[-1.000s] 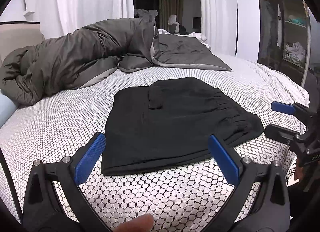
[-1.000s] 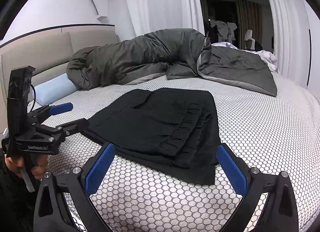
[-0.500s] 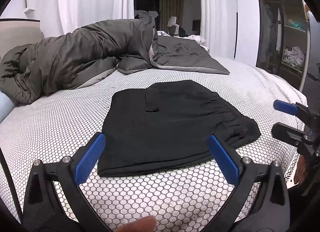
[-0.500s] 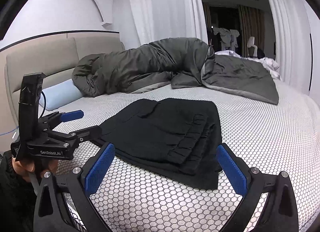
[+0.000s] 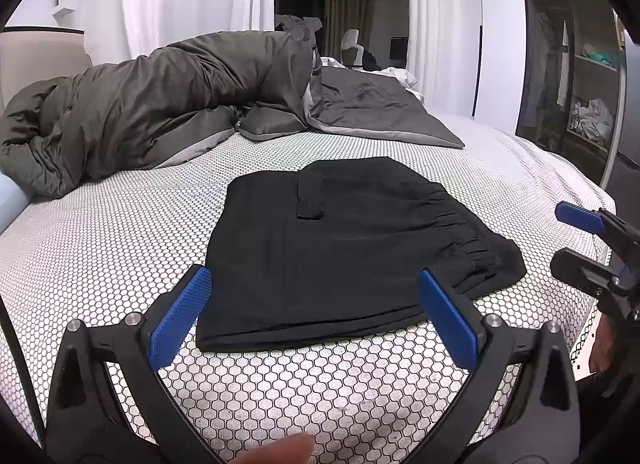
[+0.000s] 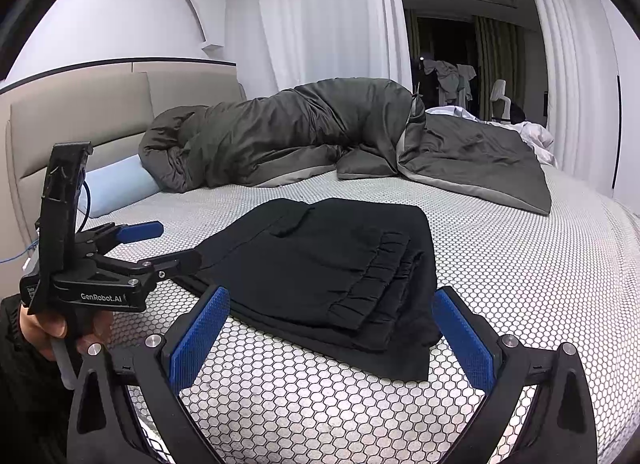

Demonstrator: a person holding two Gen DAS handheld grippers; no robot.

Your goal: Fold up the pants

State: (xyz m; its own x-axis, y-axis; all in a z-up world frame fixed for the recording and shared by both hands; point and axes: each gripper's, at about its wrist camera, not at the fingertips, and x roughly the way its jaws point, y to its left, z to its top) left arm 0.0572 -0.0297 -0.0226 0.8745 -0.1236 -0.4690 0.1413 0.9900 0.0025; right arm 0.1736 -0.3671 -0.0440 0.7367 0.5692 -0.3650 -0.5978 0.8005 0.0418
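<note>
Left wrist view: black pants (image 5: 344,248) lie folded flat on the honeycomb-print bed (image 5: 100,248), a compact rectangle, long axis running left to right, gathered waistband at the right end, folded edge toward the camera. Left gripper (image 5: 316,316) hovers just short of the near edge, jaws wide apart, nothing between them. Right gripper (image 5: 576,240) shows at the right edge, near the waistband end, jaws apart, not touching cloth.

Right wrist view: same pants (image 6: 328,264) seen from the waistband end, stacked layers visible there, long axis running away toward upper left. Right gripper (image 6: 332,336) jaws spread, empty, above the sheet just before the pants. Left gripper (image 6: 160,244) is seen side-on at left, held in a hand (image 6: 52,324); its lower finger overlaps the pants' far corner, contact unclear.

Only this view shows the headboard (image 6: 80,112) and pale blue pillow (image 6: 120,184). Only the left view shows the wardrobe shelves (image 5: 588,96). Grey duvet (image 5: 160,104) is bunched behind the pants, well apart.
</note>
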